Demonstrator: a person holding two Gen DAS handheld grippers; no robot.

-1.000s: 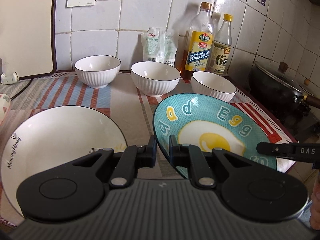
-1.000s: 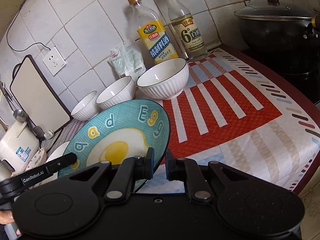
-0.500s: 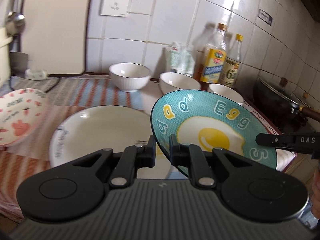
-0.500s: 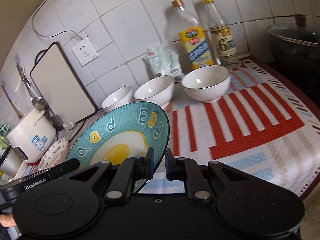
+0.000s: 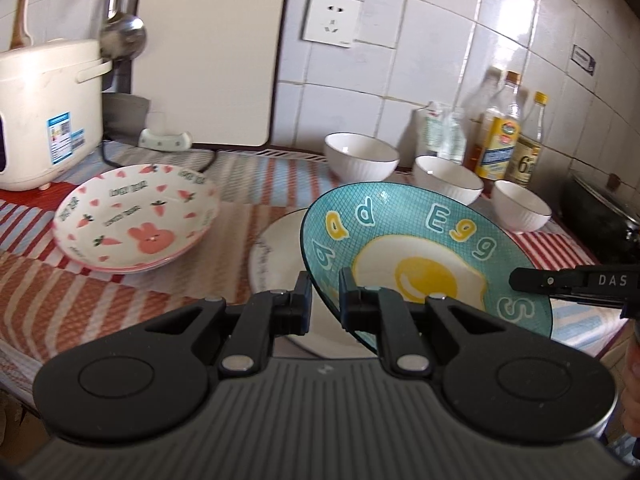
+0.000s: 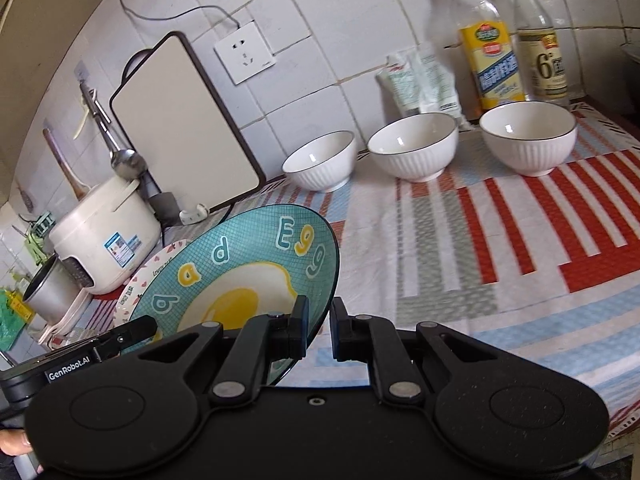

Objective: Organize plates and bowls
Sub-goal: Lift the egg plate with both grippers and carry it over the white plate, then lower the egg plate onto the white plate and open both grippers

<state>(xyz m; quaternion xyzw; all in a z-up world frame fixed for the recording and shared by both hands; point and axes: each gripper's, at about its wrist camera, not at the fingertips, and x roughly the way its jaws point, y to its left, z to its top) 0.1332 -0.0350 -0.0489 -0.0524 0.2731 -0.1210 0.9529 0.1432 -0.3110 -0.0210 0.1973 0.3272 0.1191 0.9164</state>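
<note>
Held off the counter (image 5: pixel 132 308) between both grippers: teal egg plate (image 5: pixel 420 248), tilted, left rim higher in the left wrist view. Left gripper (image 5: pixel 324 298) pinched narrow on the plate's near-left rim, one finger under and one over the edge. Right gripper (image 6: pixel 319 326) closed likewise on the opposite rim, plate (image 6: pixel 240 276) off to its left in the right wrist view.

Directly beneath and partly hidden by the teal plate: white plate (image 5: pixel 276 248) flat on the striped cloth. Off to the left, well clear of the held plate: pink rabbit plate (image 5: pixel 136 216), resting on what looks like a second plate rim underneath. Behind, along the tiled wall: three white ribbed bowls (image 5: pixel 361 156) (image 5: pixel 447 178) (image 5: pixel 521 206), side by side, not nested.

Deciding relation: held plate above the white plate, pink plate further left, so nearer the left gripper than the right. Likely a stacking step, either straight down onto the white plate or leftward onto the pink one; cannot tell which from here. Either way, needs levelling first, since the tilted rim would strike edge-on. No long axis on a round plate; only centring over the target matters.

Risk: thin rim grip on both sides, glazed surface, so slip possible on uneven lowering.
</note>
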